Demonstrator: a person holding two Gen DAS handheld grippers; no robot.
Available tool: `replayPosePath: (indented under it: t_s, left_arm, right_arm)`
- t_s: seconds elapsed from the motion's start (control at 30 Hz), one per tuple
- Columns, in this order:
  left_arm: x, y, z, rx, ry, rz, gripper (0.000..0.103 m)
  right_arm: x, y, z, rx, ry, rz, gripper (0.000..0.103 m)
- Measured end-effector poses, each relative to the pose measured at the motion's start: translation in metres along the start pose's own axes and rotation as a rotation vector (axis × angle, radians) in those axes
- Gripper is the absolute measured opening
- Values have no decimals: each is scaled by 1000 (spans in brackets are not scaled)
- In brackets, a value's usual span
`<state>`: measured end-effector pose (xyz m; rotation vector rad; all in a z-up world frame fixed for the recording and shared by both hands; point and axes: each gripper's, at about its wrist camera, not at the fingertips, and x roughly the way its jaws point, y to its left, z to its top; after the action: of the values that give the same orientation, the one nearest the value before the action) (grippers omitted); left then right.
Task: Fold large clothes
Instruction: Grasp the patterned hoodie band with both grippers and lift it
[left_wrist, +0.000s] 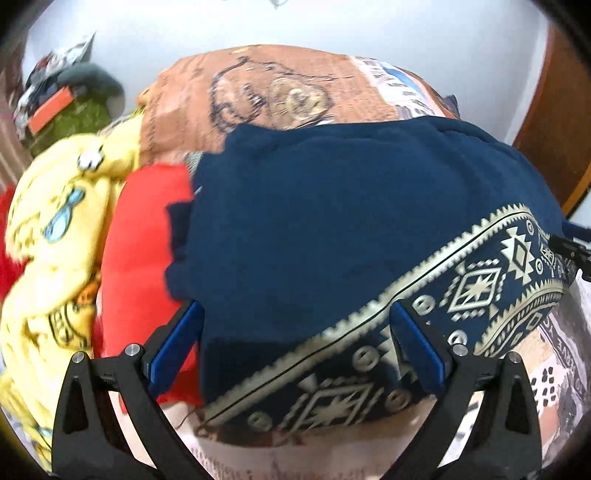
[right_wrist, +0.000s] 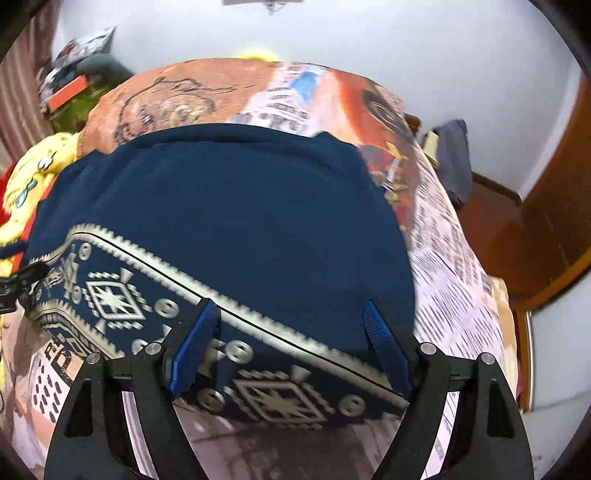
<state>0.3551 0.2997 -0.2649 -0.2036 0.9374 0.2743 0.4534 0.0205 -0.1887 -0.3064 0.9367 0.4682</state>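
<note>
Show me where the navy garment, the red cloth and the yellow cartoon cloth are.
navy garment (right_wrist: 240, 221): right wrist view, on its plain blue middle, above the patterned band.
red cloth (left_wrist: 144, 236): left wrist view, on its bare middle.
yellow cartoon cloth (left_wrist: 55, 236): left wrist view, on its printed middle.

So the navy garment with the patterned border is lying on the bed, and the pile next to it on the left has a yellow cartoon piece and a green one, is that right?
Not quite: beside the yellow cartoon piece lies a red garment, not a green one. The left wrist view shows it. The navy garment with the patterned border does lie on the bed.
</note>
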Motion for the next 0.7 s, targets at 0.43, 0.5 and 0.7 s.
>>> replayPosePath:
  t_s: [0.43, 0.5, 0.7]
  left_arm:
    - [-17, 72, -42, -191, 37, 176, 102]
    - [-26, 75, -46, -208, 24, 178, 102]
    - [-39, 71, -63, -358, 5, -35, 102]
  right_arm:
    - [-9, -15, -10, 82, 38, -24, 79]
    - [-15, -13, -7, 82, 26, -1, 79]
    - [-36, 6, 3, 85, -35, 104, 79]
